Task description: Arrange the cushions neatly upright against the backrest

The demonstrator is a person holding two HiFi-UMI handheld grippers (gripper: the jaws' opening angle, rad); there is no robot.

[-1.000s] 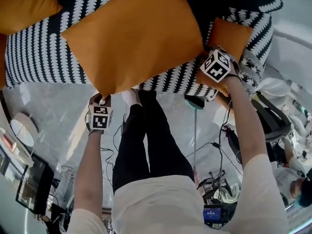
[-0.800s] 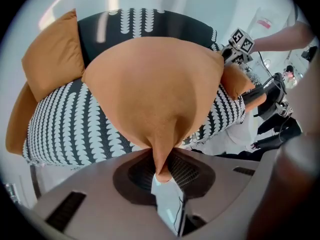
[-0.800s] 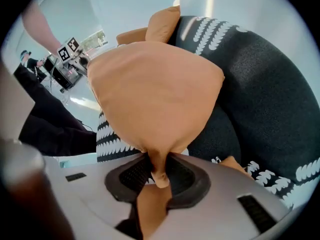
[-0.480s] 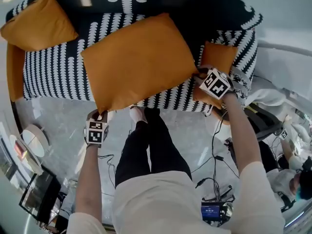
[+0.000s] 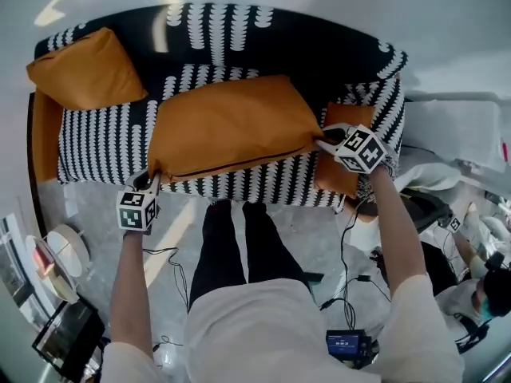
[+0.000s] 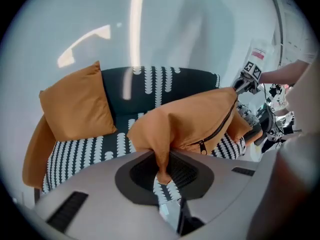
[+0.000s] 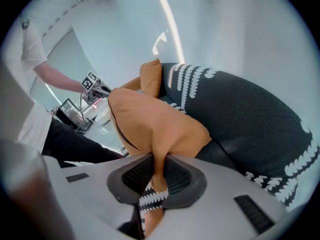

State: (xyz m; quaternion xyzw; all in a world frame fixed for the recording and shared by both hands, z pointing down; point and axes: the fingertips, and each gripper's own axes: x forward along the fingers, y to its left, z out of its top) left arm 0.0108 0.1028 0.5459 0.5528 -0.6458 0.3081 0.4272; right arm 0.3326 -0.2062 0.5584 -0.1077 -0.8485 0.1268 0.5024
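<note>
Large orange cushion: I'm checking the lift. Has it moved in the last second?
Yes. The large orange fabric cushion no longer hangs past the front edge of the black-and-white patterned sofa; it has shifted back toward the backrest.

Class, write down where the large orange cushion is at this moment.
In the head view's centre, the large orange cushion hangs above the sofa seat, between the left gripper and right gripper, whose jaws have just been closing on two corners.

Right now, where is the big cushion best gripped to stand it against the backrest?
Take the big cushion by its two near corners, from the sofa's front, one gripper each: wide and limp, it would likely sag from one grip. The left gripper and right gripper, jaws just closing, already pinch those corners.
</note>
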